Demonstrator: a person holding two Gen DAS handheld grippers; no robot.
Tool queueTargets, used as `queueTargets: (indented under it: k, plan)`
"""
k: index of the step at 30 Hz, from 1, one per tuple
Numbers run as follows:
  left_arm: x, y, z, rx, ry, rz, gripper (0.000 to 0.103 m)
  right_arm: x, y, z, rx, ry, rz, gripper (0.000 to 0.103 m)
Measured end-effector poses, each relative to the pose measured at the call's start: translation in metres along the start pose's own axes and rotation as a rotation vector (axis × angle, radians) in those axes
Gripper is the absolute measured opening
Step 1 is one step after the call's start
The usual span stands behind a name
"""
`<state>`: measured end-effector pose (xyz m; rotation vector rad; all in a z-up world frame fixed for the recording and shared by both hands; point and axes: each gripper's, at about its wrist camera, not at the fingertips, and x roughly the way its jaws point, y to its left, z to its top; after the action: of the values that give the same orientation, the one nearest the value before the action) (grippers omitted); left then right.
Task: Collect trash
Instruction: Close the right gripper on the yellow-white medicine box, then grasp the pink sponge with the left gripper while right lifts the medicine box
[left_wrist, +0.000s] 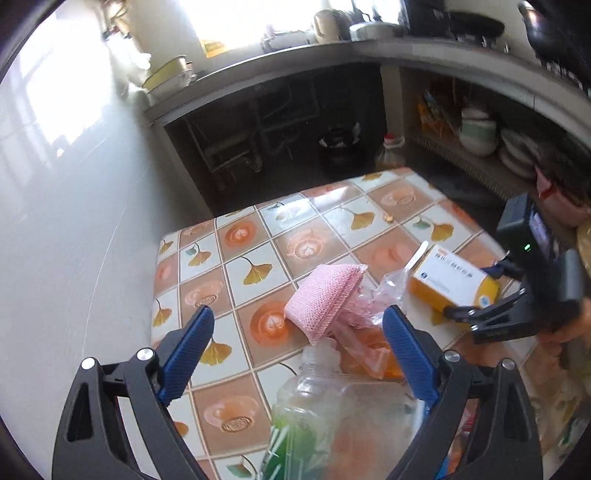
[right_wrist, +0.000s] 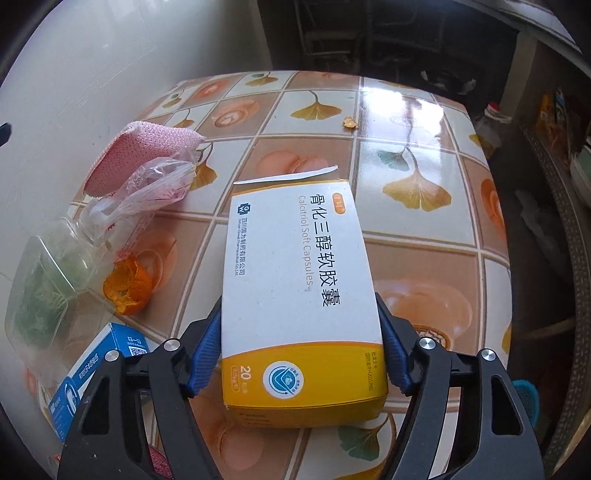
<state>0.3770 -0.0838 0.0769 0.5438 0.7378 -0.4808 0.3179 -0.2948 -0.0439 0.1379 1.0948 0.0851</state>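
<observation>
A white and yellow medicine box (right_wrist: 295, 280) lies on the tile-patterned table (right_wrist: 424, 177). My right gripper (right_wrist: 299, 302) is shut on its near end, a blue pad against each long side. In the left wrist view the same box (left_wrist: 443, 277) sits at the right with the right gripper (left_wrist: 476, 291) around it. My left gripper (left_wrist: 299, 317) hangs open over a clear plastic bottle (left_wrist: 332, 406), with nothing between its fingers. A pink foam net (left_wrist: 325, 295), a clear plastic bag (right_wrist: 147, 188) and orange peel (right_wrist: 127, 288) lie beside the bottle.
A blue carton (right_wrist: 96, 373) lies at the table's near left. A thin white strip (right_wrist: 288, 177) and a small crumb (right_wrist: 349, 123) rest beyond the box. A white wall (left_wrist: 74, 221) borders the table's left. Behind stand a counter, an oil bottle (left_wrist: 391, 151) and stacked bowls (left_wrist: 480, 136).
</observation>
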Motion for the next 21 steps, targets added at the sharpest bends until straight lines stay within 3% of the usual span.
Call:
queueTargets:
  k: [3,6,12,21]
  plan:
    - [0.029,-0.017,0.005,0.139,0.039,-0.001,0.086,-0.002,-0.001,-0.002,-0.007,-0.009,0.009,0.069]
    - [0.052,-0.027,0.008,0.216,0.084,-0.010,0.080,-0.004,-0.004,-0.004,-0.005,-0.015,0.025,0.069]
    - [0.086,-0.035,0.018,0.255,0.173,-0.047,0.065,-0.004,-0.011,-0.004,0.012,-0.027,0.067,0.069]
    - [0.116,-0.043,0.023,0.311,0.238,0.008,0.040,-0.002,-0.013,-0.003,0.021,-0.036,0.094,0.069]
